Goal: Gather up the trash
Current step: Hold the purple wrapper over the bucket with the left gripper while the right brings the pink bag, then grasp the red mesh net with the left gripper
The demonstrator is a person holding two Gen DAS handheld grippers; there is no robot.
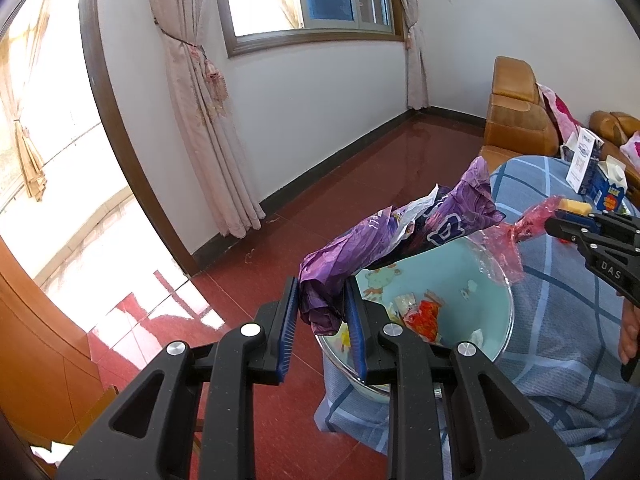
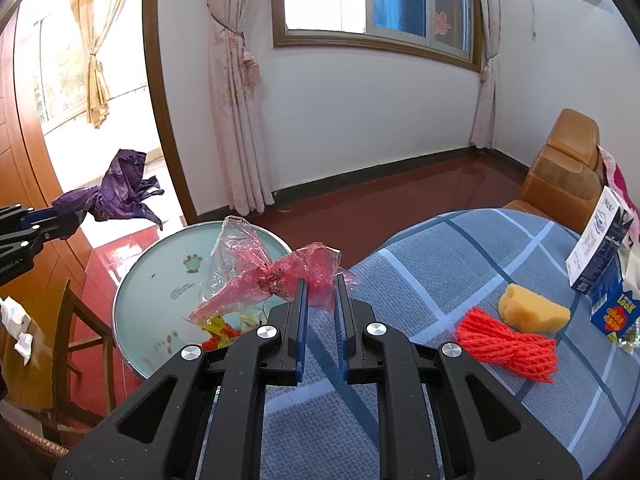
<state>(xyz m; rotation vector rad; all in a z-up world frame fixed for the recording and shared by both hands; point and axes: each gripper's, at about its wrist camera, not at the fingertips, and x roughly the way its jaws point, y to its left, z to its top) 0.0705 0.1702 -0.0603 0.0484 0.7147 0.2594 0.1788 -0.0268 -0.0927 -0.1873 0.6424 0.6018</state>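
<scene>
Red-tiled floor and white walls frame the scene where, lower centre, the left gripper (image 1: 322, 312) clamps a crumpled purple plastic wrapper (image 1: 400, 236) above a pale-blue round basin (image 1: 496, 280), while the right gripper (image 2: 322, 300) pinches a crinkled red cellophane wrapper (image 2: 276, 276) beside the blue-checked desk (image 2: 460, 264).

A crumpled purple wrapper (image 1: 384, 240) and a twisted red cellophane wrapper (image 2: 288, 276) are hanging over the pale-blue basin (image 2: 160, 280), which is holding scraps.

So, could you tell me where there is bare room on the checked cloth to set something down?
Bare checked cloth runs from the basin to the red net. The right edge is crowded: sponge, cartons.
</scene>
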